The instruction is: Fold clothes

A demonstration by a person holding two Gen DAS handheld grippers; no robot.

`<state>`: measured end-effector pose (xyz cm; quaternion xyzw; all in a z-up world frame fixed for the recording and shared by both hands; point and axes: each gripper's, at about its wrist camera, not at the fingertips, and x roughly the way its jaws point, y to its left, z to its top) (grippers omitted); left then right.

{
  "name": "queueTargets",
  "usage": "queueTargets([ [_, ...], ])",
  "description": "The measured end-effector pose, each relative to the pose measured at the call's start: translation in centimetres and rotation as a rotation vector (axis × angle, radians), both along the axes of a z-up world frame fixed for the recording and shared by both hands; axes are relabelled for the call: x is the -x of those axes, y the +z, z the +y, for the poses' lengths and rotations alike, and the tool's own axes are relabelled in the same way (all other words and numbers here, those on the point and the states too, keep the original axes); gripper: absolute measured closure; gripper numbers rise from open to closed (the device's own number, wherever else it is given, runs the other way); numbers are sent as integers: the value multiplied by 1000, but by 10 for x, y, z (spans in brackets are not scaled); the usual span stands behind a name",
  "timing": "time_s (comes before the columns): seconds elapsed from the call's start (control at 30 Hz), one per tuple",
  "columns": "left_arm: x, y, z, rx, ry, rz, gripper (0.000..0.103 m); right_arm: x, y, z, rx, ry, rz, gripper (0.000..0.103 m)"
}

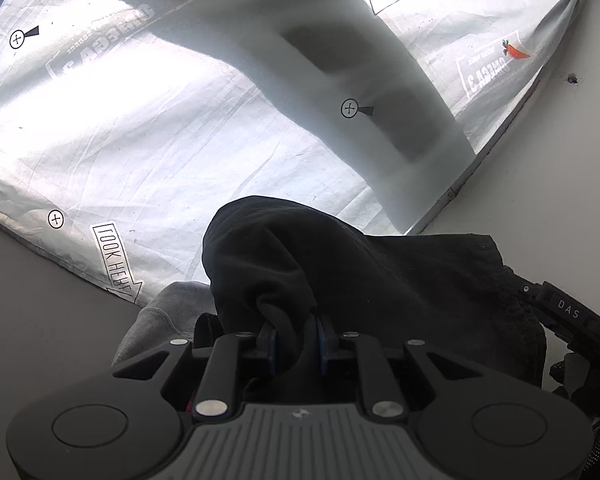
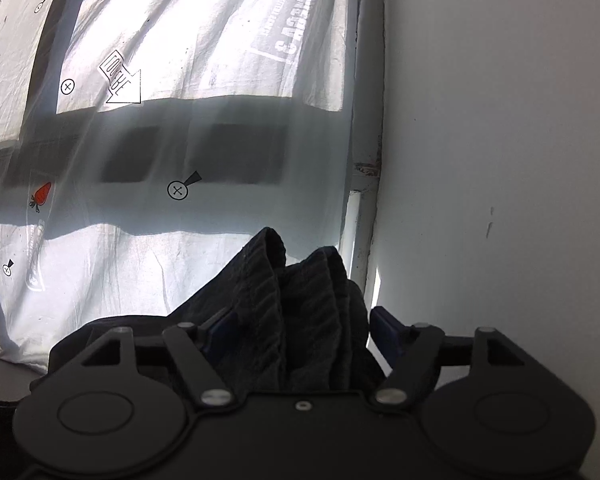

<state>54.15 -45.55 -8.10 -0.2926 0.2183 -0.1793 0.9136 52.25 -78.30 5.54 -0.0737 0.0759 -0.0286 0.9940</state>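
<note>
Black cotton fills the lower half of both views, and I take it to be one dark garment (image 1: pixel 340 264) that I have lifted off any surface and am carrying between the two claws, in front of a printed white curtain (image 1: pixel 140 120) with daylight coming through it. On my left, the left gripper (image 1: pixel 296 344) has its jaws drawn close together on a thick, soft wad of the cloth, which bulges up over the fingertips in a rounded hump and drapes away to the right; I judge the bunching comes from grabbing a loose fold instead of a clean edge. A grey fleecy piece (image 1: pixel 156 320) shows just beside that claw, low on the left, and I cannot tell whether it is held. Moving right, the right gripper (image 2: pixel 300 332) stands with its jaws wider, yet the blue pads (image 2: pixel 384 326) sit against a gathered, ribbed strip that looks like an elasticated waistband, pleated upright between them, so I read it as clamped. Holding two spots like this should let me spread the garment flat before any fold; the plain white wall (image 2: pixel 500 160) lies at far right
</note>
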Motion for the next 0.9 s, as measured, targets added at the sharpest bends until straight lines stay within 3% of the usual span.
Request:
queueTargets([
  [0.07, 2, 1, -2, -12, -4, -8, 81, 4, 15, 5, 57, 16, -34, 19],
  [0.17, 10, 13, -6, -70, 23, -27, 67, 6, 16, 3, -48, 78, -38, 19],
  [0.27, 28, 34, -4, -171, 123, -137, 63, -9, -13, 10, -29, 53, 35, 19],
  [0.3, 33, 41, -2, -199, 156, -176, 55, -17, -25, 11, -28, 50, 73, 20],
  [0.33, 34, 48, 0, -208, 162, -204, 46, -25, -38, 12, -31, 49, 110, 20],
  [0.4, 30, 61, 1, -213, 150, -249, 38, -43, -63, 14, -66, 41, 196, 17],
  [0.5, 14, 69, -15, -242, 116, -278, 28, -62, -97, 21, -45, 13, 223, 10],
  [0.6, -12, 54, -40, -284, 102, -253, 22, -83, -111, 10, -114, 8, 280, 7],
  [0.73, -46, 20, -62, -371, 98, -142, 22, -109, -125, -7, -174, 22, 339, 6],
  [0.9, -59, -22, -58, -371, 117, -49, 22, -121, -139, -11, -184, 30, 359, 4],
])
